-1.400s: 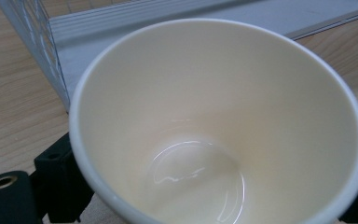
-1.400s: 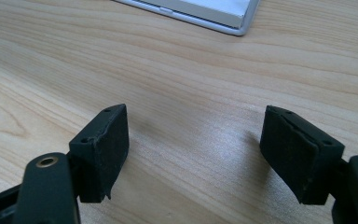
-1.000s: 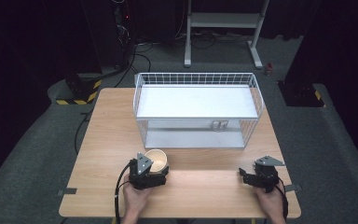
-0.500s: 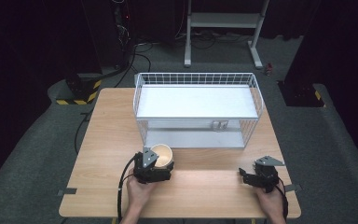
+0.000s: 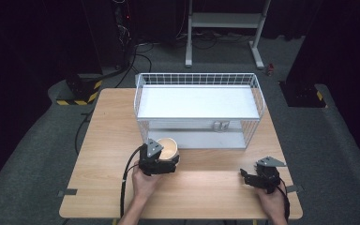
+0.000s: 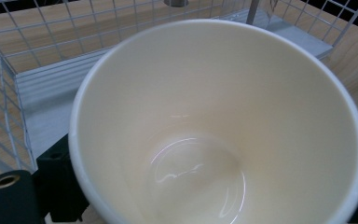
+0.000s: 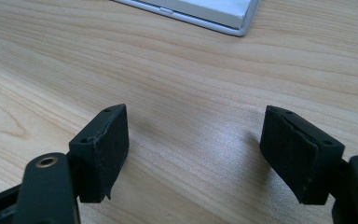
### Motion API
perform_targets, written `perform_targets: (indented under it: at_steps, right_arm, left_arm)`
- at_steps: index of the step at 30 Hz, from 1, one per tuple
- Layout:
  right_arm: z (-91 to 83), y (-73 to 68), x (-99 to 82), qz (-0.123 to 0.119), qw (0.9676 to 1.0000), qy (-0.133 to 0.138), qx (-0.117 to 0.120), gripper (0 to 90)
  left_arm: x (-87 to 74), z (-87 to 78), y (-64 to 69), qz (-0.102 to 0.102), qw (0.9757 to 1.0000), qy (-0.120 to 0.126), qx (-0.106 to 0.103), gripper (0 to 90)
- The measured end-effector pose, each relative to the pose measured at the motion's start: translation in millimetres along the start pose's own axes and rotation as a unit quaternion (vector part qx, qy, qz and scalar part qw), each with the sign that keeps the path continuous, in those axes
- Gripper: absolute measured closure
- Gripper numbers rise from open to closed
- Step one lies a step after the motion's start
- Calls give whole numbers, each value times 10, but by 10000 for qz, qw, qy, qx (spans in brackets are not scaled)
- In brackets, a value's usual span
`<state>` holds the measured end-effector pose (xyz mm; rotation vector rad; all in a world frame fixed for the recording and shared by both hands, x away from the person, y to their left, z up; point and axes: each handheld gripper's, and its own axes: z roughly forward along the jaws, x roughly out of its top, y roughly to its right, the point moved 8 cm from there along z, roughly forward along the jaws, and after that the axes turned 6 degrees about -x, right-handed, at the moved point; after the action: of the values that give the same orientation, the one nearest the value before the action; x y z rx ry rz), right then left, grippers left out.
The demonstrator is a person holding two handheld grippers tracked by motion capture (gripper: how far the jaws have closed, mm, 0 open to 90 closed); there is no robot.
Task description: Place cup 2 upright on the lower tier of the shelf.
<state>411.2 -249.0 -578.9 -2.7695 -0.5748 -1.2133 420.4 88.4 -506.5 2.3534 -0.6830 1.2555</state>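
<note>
A cream paper cup (image 5: 168, 147) is lifted a little off the wooden table (image 5: 104, 140), just in front of the white wire basket (image 5: 196, 78). My left gripper (image 5: 167, 161) is shut on the cup, one jaw on each side of its wall. In the left gripper view the cup (image 6: 214, 116) is empty and leans toward the basket's mesh (image 6: 9, 93), with my left gripper (image 6: 209, 198) around its lower part. My right gripper (image 5: 244, 177) rests low at the table's front right, open, with bare wood between its jaws (image 7: 196, 149).
The basket holds a white shelf (image 5: 197, 102) with a lower level beneath it. Its front corner (image 7: 223, 16) lies ahead of the right gripper. The table's front edge is close behind both hands. Dark floor, cables and a stand lie beyond.
The left gripper has carried the cup to the right and a little up, closer to the basket's front. The right gripper has stayed where it was.
</note>
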Motion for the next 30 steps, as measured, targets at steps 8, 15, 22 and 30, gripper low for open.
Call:
perform_targets:
  at_steps: [8,15,22,30]
  right_arm:
    - [0,0,0,0,10000,0,1,237]
    - [0,0,0,-2,10000,0,0,237]
    - [0,0,0,-1,10000,-1,0,237]
    - [-1,1,-1,-8,10000,-3,1,237]
  left_arm:
    - [67,99,-38,77,9999,-54,66,88]
    - [87,218,-70,195,9995,-189,164,88]
    - [129,344,-93,199,9992,-259,213,88]
    - [187,494,-137,251,9985,-351,325,88]
